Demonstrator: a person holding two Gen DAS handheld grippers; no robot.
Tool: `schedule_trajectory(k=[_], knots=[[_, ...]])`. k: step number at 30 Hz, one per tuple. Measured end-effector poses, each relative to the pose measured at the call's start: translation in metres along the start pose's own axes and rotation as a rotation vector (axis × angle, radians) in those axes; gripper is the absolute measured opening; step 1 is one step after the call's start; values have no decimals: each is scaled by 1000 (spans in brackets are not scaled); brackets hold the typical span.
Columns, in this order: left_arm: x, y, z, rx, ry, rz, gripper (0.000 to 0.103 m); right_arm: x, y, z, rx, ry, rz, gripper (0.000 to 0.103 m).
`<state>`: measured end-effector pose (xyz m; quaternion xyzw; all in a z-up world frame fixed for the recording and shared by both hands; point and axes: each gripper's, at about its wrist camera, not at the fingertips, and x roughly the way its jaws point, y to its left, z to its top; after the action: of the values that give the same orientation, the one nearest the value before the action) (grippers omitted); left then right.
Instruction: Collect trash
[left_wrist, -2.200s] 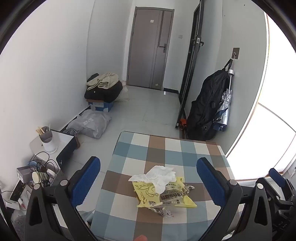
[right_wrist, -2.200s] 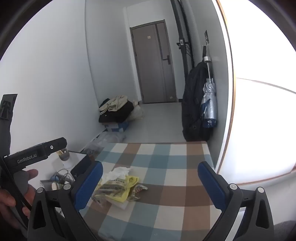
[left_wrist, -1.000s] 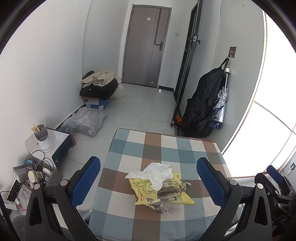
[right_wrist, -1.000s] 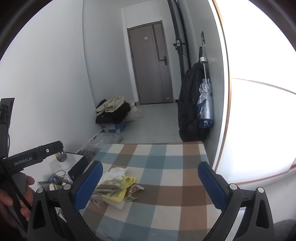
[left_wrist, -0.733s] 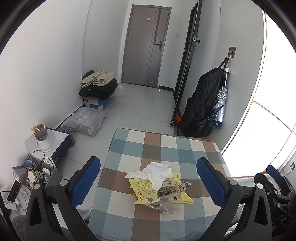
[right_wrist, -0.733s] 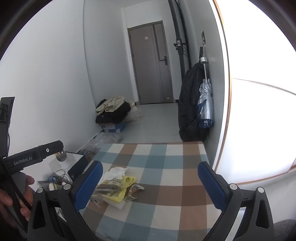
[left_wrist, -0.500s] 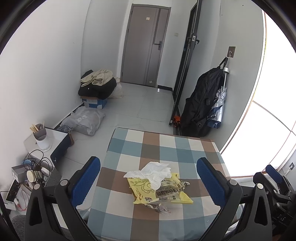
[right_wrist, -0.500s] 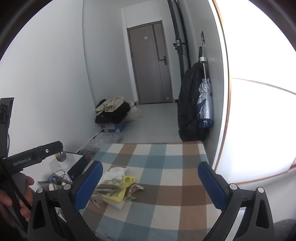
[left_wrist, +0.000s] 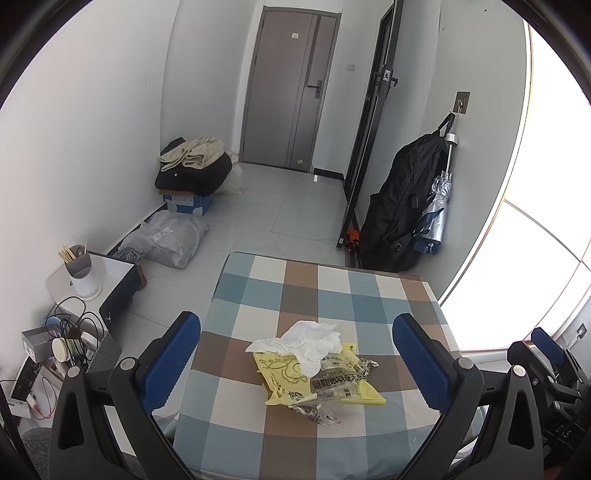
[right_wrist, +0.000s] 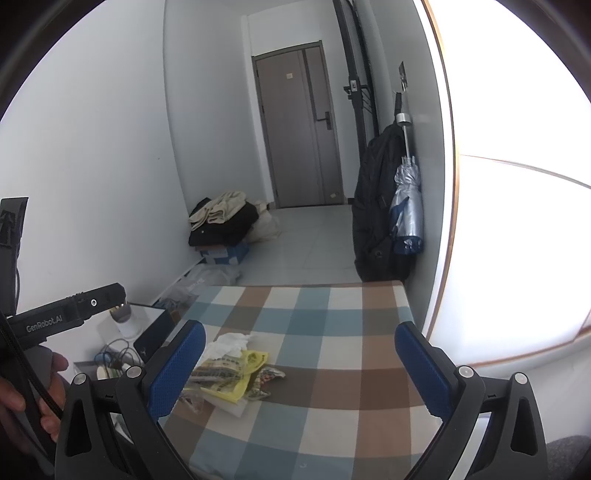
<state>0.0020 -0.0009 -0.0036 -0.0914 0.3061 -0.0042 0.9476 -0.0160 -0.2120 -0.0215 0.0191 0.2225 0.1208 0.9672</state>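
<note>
So the trash is one little heap sitting on the checkered tablecloth (left_wrist: 325, 291) — a crumpled white tissue (left_wrist: 308, 341) on top of a yellow snack wrapper (left_wrist: 286, 374), with some clear crinkly wrappers (left_wrist: 321, 411) poking out at the near edge. The left gripper (left_wrist: 295, 365) is lined up almost dead on it, heap straight ahead between its blue pads, both wide apart and holding nothing. The right gripper (right_wrist: 299, 365) is spread wide and empty too, but the pile sits off by its left finger (right_wrist: 177, 365), so I'd guess the left one is nearer. The wrapper's long axis runs diagonally, near-right to far-left. Small room otherwise — grey door (left_wrist: 291, 92), black bag (left_wrist: 402, 206) and umbrella (left_wrist: 436, 206) hanging on the wall, bright window on the right.
</note>
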Motion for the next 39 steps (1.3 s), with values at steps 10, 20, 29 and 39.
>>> schedule_trajectory(k=[10,20,29,39], knots=[[1,2,-1,-6,10,-5,102,1,1,-1,-5,7,-3,103],[13,13,-3,-46,56,-28,102,6,9,-3,-14,46,52,103],[49,27,-6,-113,228,-142,102,26,1,-1,31,116,84,103],[104,66,-24,-383,482,-226,87,58,-14,0,115,199,118,103]])
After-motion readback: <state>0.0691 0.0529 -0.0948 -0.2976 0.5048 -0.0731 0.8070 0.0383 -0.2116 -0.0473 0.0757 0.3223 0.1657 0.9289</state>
